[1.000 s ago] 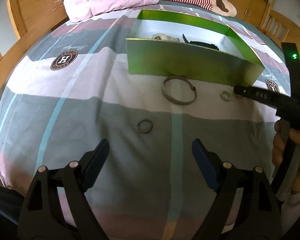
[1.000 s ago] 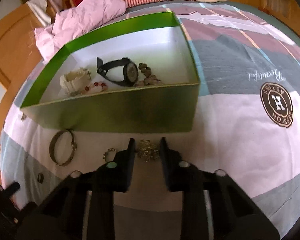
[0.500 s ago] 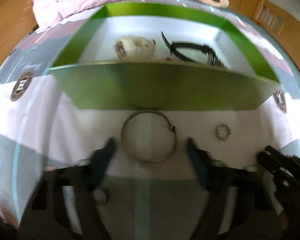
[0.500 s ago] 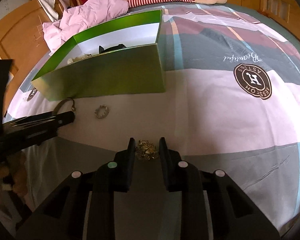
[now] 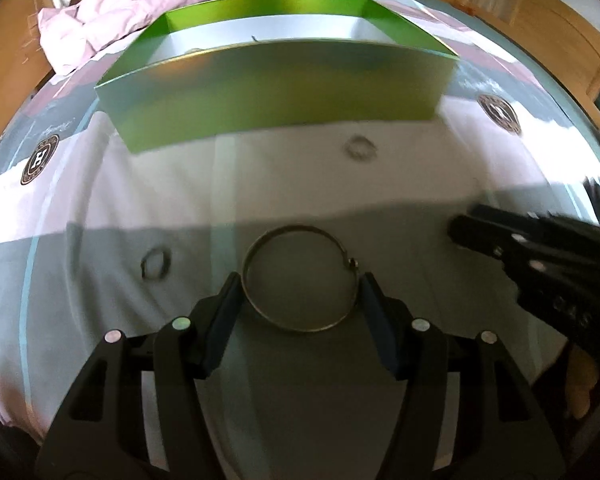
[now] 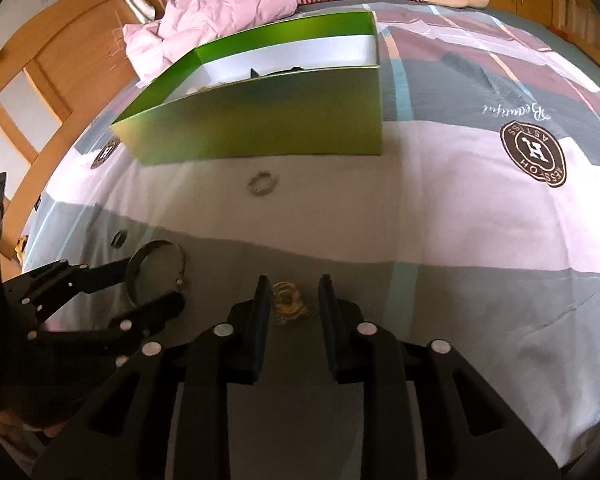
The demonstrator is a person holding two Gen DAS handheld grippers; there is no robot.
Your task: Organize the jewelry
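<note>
Since the earlier frames the left gripper (image 5: pixel 300 292) has travelled from the open bedsheet up to the metal bangle (image 5: pixel 300 278), which lay just before the green box (image 5: pixel 276 92) and now sits on the grey band of the sheet, well apart from the box. The left jaws have closed in to the bangle's width: both pads touch its outer rim, one on each side. The right gripper (image 6: pixel 292 304) has drawn back from the box wall with the gold trinket (image 6: pixel 286 302). Its jaws have just been opening; the trinket lies between the pads with a visible gap on each side, so it is not clamped.

Containers: the green box has a white interior. Only a dark strap tip (image 6: pixel 274 72) and a pale item (image 6: pixel 192 90) show above the near wall; the rest of the contents are hidden.

View differences: the left wrist view shows the bangle's clasp (image 5: pixel 353 263) beside the right-hand pad, and a small dark ring (image 5: pixel 154 266) on the sheet to the left. The right wrist view alone shows the trinket. A small beaded ring (image 6: pixel 263 182) lies on the white band near the box in both views. Each view shows the other gripper at its edge.
</note>
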